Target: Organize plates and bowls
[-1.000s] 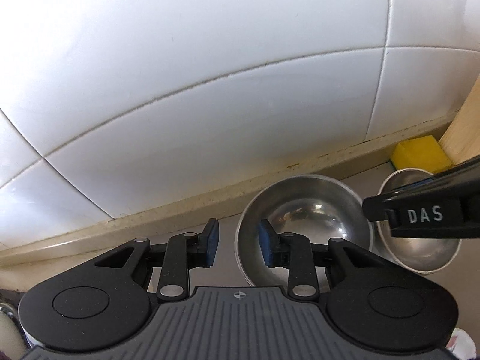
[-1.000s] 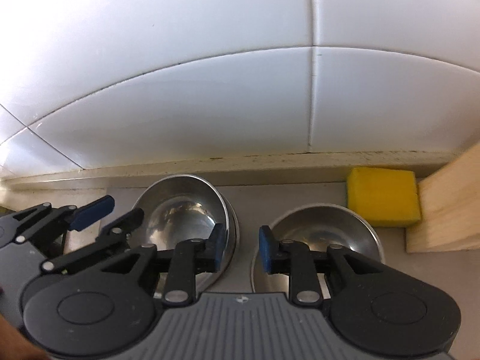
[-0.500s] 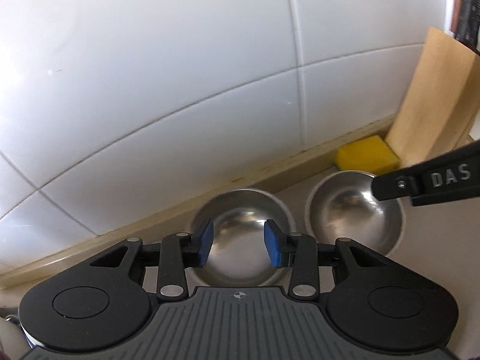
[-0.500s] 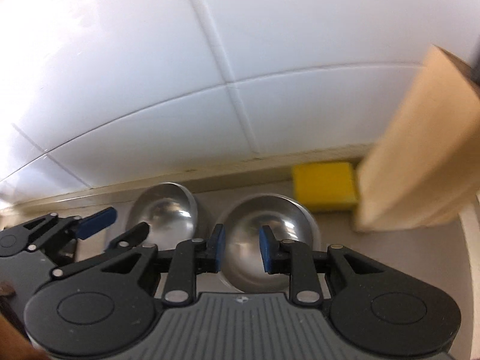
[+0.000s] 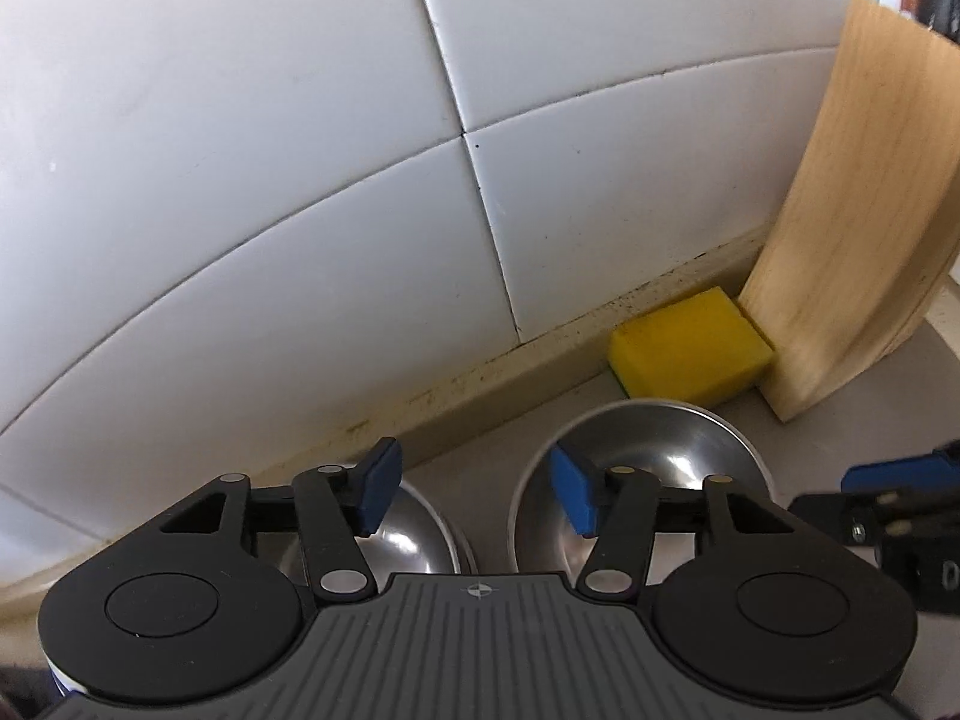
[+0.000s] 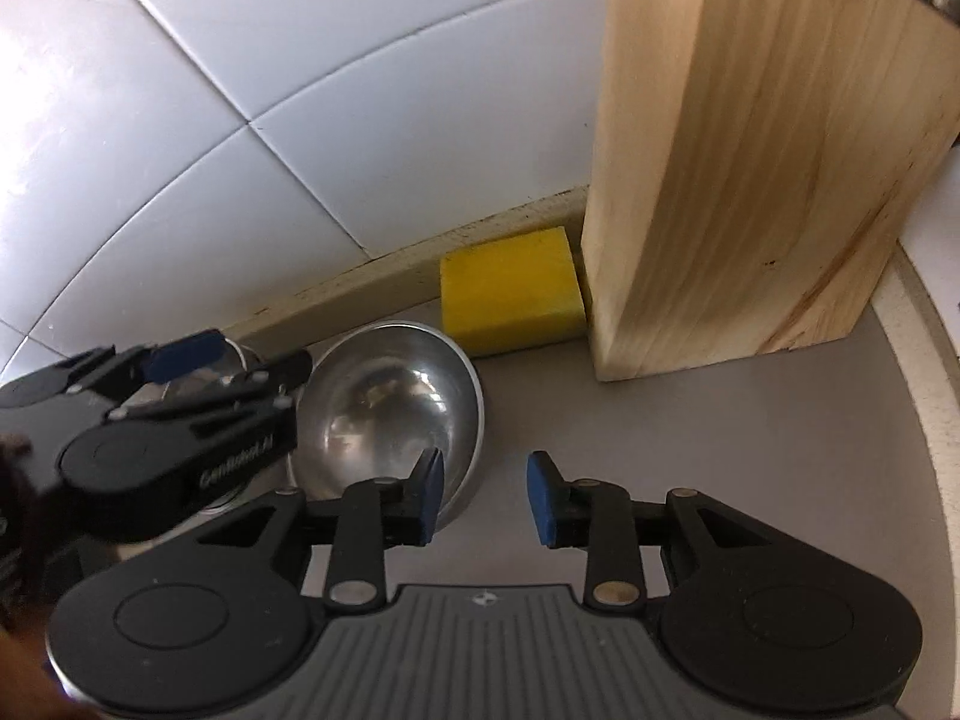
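Observation:
Two steel bowls stand side by side on the grey counter by the tiled wall. In the left wrist view the left bowl (image 5: 414, 534) is mostly hidden behind my left gripper (image 5: 477, 495), which is open and empty, its jaws spread between the two bowls; the right bowl (image 5: 648, 450) lies behind its right finger. In the right wrist view my right gripper (image 6: 485, 495) is open and empty, over the right bowl's (image 6: 390, 408) right rim. The left gripper's body (image 6: 174, 420) covers the other bowl (image 6: 240, 360).
A yellow sponge (image 5: 690, 348) (image 6: 510, 288) lies against the wall behind the right bowl. A tall wooden block (image 6: 750, 150) (image 5: 852, 228) stands just right of it. Bare grey counter (image 6: 690, 420) stretches to the right, ending at a pale edge (image 6: 924, 372).
Both grippers have swung to the right and opened wider. The wooden block and sponge have come closer in both views; the right gripper now sits over the right bowl's right rim.

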Demonstrator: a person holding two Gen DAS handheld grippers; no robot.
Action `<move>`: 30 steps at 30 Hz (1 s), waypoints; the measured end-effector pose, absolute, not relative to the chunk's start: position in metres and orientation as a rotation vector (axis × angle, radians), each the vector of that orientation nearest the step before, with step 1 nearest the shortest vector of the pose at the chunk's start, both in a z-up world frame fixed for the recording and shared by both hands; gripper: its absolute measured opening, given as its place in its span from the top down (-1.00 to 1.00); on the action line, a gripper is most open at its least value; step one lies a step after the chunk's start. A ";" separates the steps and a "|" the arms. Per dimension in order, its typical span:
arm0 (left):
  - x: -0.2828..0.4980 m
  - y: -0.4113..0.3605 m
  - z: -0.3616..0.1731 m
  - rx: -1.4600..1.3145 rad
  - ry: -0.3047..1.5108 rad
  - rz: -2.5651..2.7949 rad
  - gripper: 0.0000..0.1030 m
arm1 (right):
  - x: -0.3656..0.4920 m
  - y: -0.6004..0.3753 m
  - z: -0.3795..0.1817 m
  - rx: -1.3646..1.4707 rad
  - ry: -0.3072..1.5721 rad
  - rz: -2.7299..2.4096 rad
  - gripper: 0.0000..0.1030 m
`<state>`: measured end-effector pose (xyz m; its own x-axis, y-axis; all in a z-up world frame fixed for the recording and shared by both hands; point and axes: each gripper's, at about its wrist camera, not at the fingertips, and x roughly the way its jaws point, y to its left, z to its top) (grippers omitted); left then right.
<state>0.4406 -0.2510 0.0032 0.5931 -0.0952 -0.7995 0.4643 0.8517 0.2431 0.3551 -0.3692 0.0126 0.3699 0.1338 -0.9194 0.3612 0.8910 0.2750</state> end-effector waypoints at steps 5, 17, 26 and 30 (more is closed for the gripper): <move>0.453 -0.251 -0.008 0.454 0.902 -0.351 -0.28 | 0.363 -0.371 -0.001 0.512 1.196 -0.152 0.58; 0.455 -0.260 -0.035 0.441 1.041 -0.464 0.24 | 0.361 -0.376 -0.022 0.600 1.208 -0.134 0.58; 0.431 -0.261 -0.039 0.484 1.025 -0.469 0.31 | 0.358 -0.367 -0.034 0.626 1.226 -0.119 0.79; 0.422 -0.263 -0.041 0.498 1.015 -0.463 0.26 | 0.359 -0.367 -0.031 0.574 1.224 -0.133 0.95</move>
